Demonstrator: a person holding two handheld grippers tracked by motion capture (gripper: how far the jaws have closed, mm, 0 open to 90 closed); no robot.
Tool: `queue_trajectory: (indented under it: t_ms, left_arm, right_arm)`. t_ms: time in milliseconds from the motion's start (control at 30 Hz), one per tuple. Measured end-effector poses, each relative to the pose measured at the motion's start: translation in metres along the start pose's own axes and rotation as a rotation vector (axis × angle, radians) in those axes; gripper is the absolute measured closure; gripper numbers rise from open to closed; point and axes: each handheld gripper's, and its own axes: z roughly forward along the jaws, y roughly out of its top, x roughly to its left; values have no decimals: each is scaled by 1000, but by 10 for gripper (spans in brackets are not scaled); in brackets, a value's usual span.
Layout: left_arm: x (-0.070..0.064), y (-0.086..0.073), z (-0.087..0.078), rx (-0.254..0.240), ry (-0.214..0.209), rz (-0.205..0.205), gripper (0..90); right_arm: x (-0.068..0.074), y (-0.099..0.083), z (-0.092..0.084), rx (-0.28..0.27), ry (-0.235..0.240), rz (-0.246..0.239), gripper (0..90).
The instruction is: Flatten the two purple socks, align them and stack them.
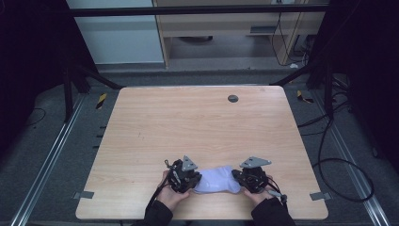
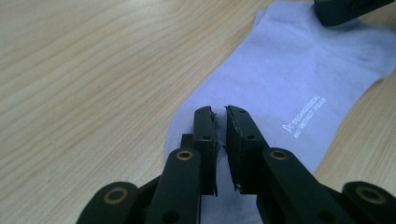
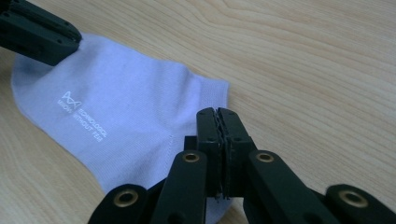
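A pale lilac sock is being shown lying flat on the wooden surface, low in the middle of the high view, stretched between the two tools. There the left hand-held gripper is being seen at the sock's left end and the right hand-held gripper at its right end, each carried by a hand entering from the bottom edge.

In the left gripper view, white lettering on the sock is being made out, a detail too small for the high view. The left hand-held gripper is being held over the fabric with its jaws narrow, a thin slit between the pads; whether cloth is being pinched cannot be told. The other tool's black tip is being seen resting on the sock at the upper right.

In the right gripper view, the right hand-held gripper is being shown fully closed at the sock's cuff edge.
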Motion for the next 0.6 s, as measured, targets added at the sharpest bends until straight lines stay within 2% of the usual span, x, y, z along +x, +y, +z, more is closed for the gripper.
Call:
queue_trajectory:
  t_ms: [267,300,333,367,433,500,600]
  left_arm:
    - [1,-2,-6,-10,1,5,788]
    - [2,-2,-9,-21,2,3,763]
    - [3,-2,-13,-34,5,-1,763]
    - [4,-2,-17,-48,9,-6,727]
    - [8,-2,-25,-70,12,-11,710]
    - [14,-4,-34,-93,26,-17,665]
    - [25,-7,-43,-118,52,-37,588]
  right_arm:
    - [-2,-3,-2,-34,21,3,830]
    - [-5,-1,-7,-61,21,6,809]
    - [-5,-1,-7,-61,21,6,809]
    - [-8,-1,-13,-93,13,21,787]
    - [-11,-1,-16,-112,7,28,703]
    - [-18,-1,-20,-140,-8,71,593]
    - [-31,-5,-24,-168,-67,88,465]
